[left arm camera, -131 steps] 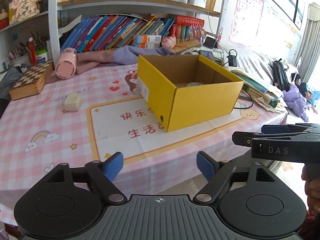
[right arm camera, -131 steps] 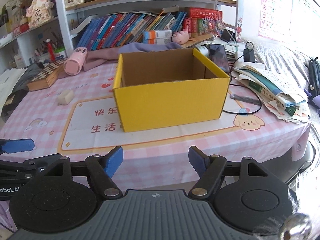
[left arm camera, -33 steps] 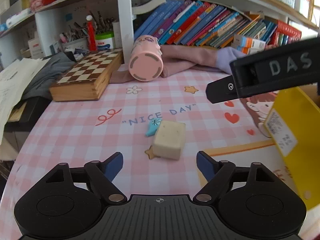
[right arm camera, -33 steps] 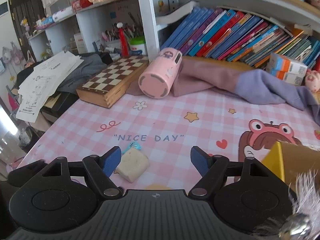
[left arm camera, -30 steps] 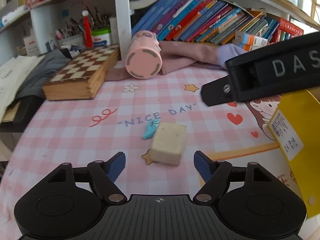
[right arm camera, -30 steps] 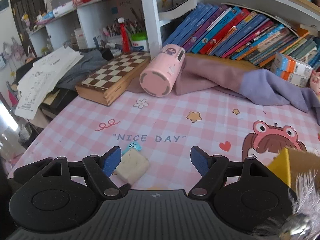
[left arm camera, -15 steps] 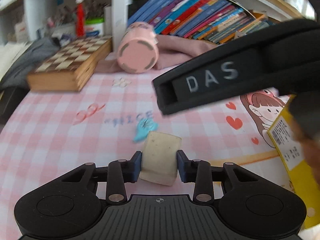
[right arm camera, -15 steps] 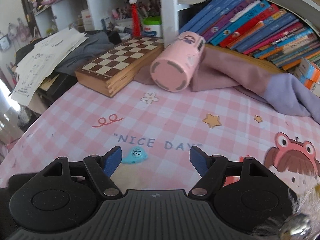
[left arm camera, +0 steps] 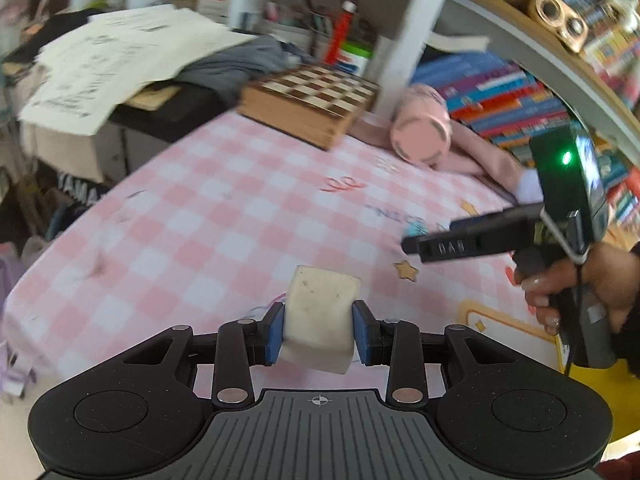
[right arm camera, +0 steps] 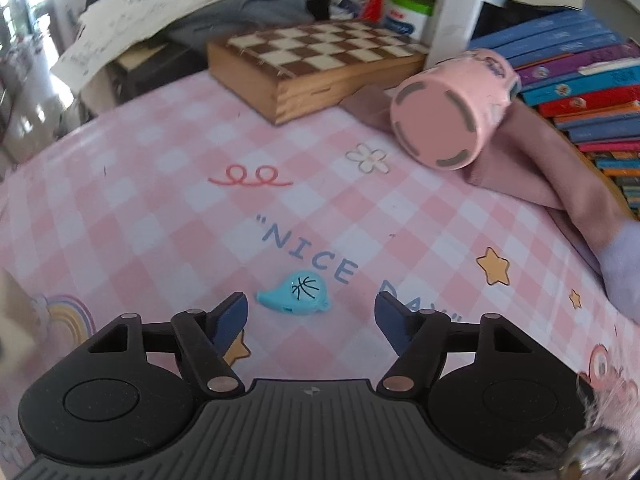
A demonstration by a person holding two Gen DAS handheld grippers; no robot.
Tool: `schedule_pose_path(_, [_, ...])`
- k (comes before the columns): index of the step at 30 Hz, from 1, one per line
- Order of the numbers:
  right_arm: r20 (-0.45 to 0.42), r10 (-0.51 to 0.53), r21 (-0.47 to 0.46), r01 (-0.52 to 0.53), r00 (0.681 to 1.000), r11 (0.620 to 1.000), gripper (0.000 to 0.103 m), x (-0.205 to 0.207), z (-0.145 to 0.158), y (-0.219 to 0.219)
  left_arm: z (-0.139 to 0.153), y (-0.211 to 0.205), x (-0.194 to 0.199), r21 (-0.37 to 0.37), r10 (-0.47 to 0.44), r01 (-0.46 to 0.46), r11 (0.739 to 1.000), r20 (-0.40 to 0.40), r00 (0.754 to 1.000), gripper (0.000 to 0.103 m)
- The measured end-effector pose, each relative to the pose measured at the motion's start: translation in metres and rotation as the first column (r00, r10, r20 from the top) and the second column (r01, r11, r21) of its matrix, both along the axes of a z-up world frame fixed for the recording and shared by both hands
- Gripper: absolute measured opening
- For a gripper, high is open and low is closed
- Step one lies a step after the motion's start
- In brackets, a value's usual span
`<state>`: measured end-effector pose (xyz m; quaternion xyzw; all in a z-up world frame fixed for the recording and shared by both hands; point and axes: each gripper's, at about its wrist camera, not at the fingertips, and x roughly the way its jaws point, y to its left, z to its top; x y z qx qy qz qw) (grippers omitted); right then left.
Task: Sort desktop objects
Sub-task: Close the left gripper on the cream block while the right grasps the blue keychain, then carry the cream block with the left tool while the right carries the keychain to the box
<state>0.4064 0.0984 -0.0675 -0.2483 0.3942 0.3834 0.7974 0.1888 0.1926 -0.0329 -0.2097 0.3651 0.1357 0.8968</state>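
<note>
Eraser [left arm camera: 318,314] lifted off pink tablecloth [left arm camera: 224,216].

1. The counter [right arm camera: 132,216] wears a pink checked cloth.
2. A blue whistle [right arm camera: 298,293] lies on it.
3. At the back lie a chessboard box [right arm camera: 316,64], a tipped pink cup [right arm camera: 452,108] and pink fabric [right arm camera: 532,168].

Left gripper [left arm camera: 319,332]: matte black body, two round discs at either side of ribbed grey centre plate, small crosshair mark on plate's top edge. Black link arms with silver screw heads; blue pads on fingertips [left arm camera: 275,334].

Right gripper [right arm camera: 310,312]: same build, black body, ribbed plate, silver screws, dark blue fingertips. In left wrist view, beside ribbed plate's right end: black finger bar with raised "DAS" lettering, black block with green light, thin cable down grip. Hand [left arm camera: 580,280] on grip, dark sleeve cuff.
</note>
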Motion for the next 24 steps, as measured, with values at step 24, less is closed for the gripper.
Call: schedule_pose_path(24, [-0.014,-0.089,0.190,0.090,0.996,0.978,0.037,-0.033,0.057,-0.039,0.042,-0.008,-0.035,0.039,-0.045,0.040,0.998,0.133,0.990,0.034])
